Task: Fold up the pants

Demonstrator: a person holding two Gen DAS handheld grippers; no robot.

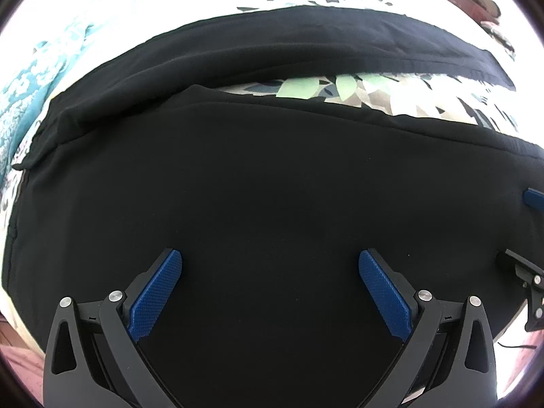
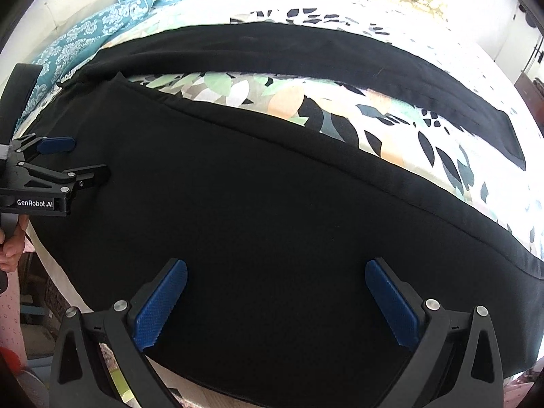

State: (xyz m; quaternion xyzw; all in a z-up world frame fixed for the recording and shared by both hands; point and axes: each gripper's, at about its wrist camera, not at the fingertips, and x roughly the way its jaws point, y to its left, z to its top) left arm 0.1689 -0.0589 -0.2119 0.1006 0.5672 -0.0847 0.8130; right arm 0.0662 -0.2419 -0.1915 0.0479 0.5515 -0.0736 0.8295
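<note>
Both claws, left claw (image 1: 270, 292) and right claw (image 2: 276, 301), hung spread apart and empty over the near leg of the black pants (image 1: 272, 187) on the bed (image 2: 340, 108), apparently lining up a grip

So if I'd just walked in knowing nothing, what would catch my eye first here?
Most likely the big black pants spread across a leaf-patterned bedsheet, legs apart in a V so a strip of sheet shows between them. Next, the blue-padded fingers of the right hand-held gripper, wide open above the near leg. The left hand-held gripper hovers over the waist end, also open.
</note>
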